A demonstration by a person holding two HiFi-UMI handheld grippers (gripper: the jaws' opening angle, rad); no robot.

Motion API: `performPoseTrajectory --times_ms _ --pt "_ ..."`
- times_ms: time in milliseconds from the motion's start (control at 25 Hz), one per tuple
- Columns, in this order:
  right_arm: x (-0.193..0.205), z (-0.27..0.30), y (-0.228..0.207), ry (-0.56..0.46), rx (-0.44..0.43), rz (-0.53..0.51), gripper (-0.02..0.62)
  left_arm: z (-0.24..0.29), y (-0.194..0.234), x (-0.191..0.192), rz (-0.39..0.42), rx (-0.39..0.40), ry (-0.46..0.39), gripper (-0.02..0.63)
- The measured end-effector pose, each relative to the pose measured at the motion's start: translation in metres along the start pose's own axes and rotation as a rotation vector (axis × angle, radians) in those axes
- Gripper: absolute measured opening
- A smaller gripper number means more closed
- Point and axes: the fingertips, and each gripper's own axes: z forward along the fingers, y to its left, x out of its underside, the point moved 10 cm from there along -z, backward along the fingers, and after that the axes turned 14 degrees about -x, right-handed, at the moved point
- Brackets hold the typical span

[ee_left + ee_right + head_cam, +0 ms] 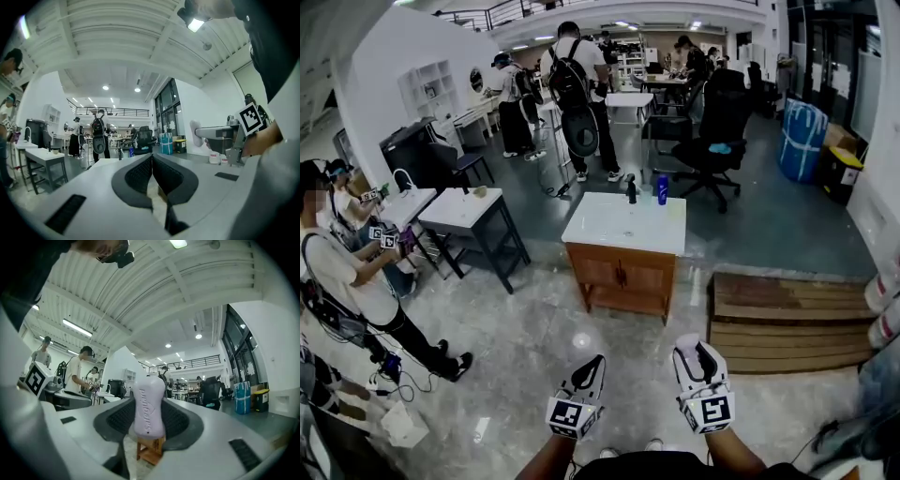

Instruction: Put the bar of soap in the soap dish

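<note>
I have the bar of soap [150, 411] clamped upright between the pads of my right gripper [698, 352], low and right of centre in the head view. The jaws stand wide because the lilac bar fills them. My left gripper [591, 367], just beside it at lower centre, has its jaws pressed together on nothing.

I cannot pick out the soap dish in any view. My best guess is that it sits on the white-topped wooden cabinet [623, 225] at mid-frame, well apart from both grippers, near the blue bottle [662, 189] at its far edge.

The main risk is the carry. The bar looks smooth, and I judge it could slide down or twist out of the pads if I jolt the gripper while walking. The wooden pallet [787, 323] at right and the people [581, 84] in the upper half are things I could bump on the way. Releasing before I have found the dish would drop the bar on the countertop or the floor.
</note>
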Motion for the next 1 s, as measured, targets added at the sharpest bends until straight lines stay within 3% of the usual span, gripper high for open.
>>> performPoseTrajectory --times_ms 480,1000 --pt "0.005 0.012 -0.046 -0.056 -0.044 0.015 0.187 0.034 -0.014 -0.003 0.015 -0.021 -0.007 0.021" --pt "0.028 0.107 -0.108 -0.071 -0.03 0.053 0.187 0.135 0.014 0.007 -0.03 -0.004 -0.022 0.021"
